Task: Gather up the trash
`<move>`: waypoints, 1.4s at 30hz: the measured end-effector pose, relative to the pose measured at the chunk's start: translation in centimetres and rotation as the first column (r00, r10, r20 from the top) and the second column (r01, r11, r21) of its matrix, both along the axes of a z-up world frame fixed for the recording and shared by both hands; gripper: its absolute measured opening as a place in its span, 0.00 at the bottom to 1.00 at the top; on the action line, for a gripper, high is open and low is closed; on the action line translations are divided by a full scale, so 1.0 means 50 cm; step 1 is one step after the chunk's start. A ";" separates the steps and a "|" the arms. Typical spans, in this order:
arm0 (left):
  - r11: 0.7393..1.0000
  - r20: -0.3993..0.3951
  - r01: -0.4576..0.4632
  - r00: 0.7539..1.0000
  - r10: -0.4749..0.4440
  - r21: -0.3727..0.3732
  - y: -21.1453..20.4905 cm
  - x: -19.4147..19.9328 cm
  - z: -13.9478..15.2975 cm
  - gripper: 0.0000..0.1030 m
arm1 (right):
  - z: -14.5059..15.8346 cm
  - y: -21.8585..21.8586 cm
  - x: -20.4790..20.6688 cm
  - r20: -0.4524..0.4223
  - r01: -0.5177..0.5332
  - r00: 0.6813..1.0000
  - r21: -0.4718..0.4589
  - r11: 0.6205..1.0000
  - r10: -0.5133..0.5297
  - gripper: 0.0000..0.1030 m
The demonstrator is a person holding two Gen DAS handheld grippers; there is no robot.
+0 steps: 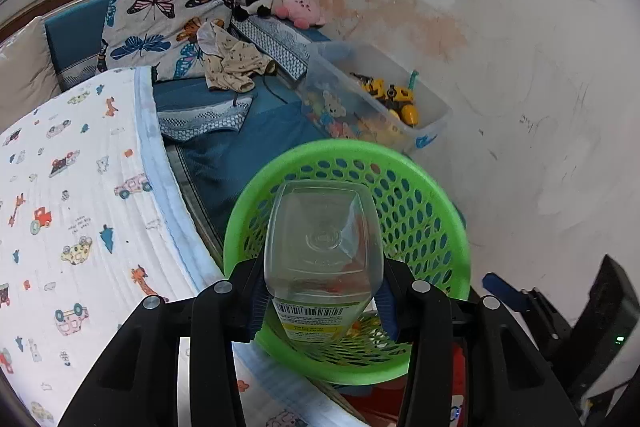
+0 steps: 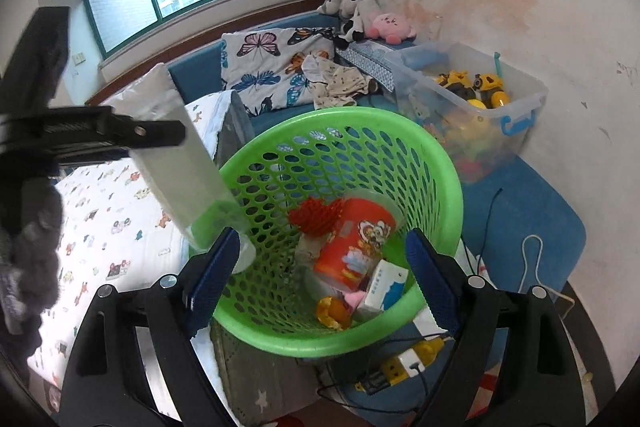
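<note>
A clear plastic bottle (image 1: 320, 227) is clamped between the blue pads of my left gripper (image 1: 322, 291), its base pointing away from the camera. It hangs over the near rim of the green mesh basket (image 1: 360, 147). In the right wrist view the same bottle (image 2: 184, 163) slants down toward the basket's left rim (image 2: 340, 115), with one left finger (image 2: 152, 133) across it. My right gripper (image 2: 320, 247) is open above the basket, with nothing between its pads. Inside lie a red paper cup (image 2: 352, 239), a white carton (image 2: 384, 287) and an orange peel (image 2: 332, 311).
A bed with a cartoon-print quilt (image 1: 72, 207) runs along the basket's left. A clear toy box (image 2: 500, 99) stands behind the basket against the stained wall. A power strip (image 2: 404, 363) and cables lie on the blue mat (image 2: 540, 219) by the basket.
</note>
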State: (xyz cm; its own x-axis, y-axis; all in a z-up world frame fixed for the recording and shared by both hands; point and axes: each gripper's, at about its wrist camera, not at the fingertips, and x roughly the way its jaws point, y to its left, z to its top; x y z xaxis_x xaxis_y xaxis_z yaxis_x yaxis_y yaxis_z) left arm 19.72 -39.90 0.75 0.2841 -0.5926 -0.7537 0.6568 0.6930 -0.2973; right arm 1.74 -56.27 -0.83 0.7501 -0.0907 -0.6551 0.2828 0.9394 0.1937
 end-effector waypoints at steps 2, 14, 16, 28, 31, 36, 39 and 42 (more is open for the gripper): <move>1.000 -0.012 0.008 1.000 -0.008 0.016 -0.006 -0.001 -0.015 0.42 | 0.000 0.003 -0.003 0.001 -0.003 1.000 -0.001 1.000 0.003 0.82; 0.999 -0.040 0.040 0.998 -0.038 0.027 0.005 -0.012 -0.040 0.53 | 0.004 0.030 -0.020 0.018 -0.007 1.000 0.005 1.000 0.007 0.82; 0.999 -0.034 0.038 0.999 -0.038 0.018 0.015 -0.016 -0.034 0.56 | 0.005 0.036 -0.025 0.022 -0.006 1.000 0.008 1.000 0.005 0.82; 1.000 0.080 -0.004 0.997 0.004 -0.002 0.132 -0.066 0.014 0.72 | 0.014 0.108 -0.043 0.020 -0.033 0.999 -0.007 0.999 0.033 0.82; 1.000 0.125 -0.022 0.992 0.022 -0.002 0.169 -0.081 0.028 0.74 | 0.017 0.133 -0.044 0.021 -0.044 0.999 0.000 0.999 0.044 0.82; 0.998 0.184 -0.057 0.981 0.059 -0.018 0.235 -0.104 0.049 0.82 | 0.021 0.175 -0.044 0.006 -0.075 0.997 -0.019 0.997 0.075 0.82; 0.997 0.229 -0.078 0.970 0.081 -0.022 0.276 -0.122 0.057 0.86 | 0.021 0.204 -0.041 -0.003 -0.094 0.996 -0.027 0.995 0.094 0.84; 0.995 0.256 -0.096 0.962 0.097 -0.014 0.312 -0.135 0.057 0.90 | 0.021 0.232 -0.038 -0.010 -0.111 0.994 -0.032 0.993 0.111 0.85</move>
State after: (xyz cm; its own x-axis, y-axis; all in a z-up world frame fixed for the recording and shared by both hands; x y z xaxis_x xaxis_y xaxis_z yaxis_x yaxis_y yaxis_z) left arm 12.98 -24.32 3.60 0.5235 -0.5541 -0.6472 0.6411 0.7565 -0.1292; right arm -0.14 -44.69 0.24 0.7512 -0.0287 -0.6595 0.1777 0.9709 0.1602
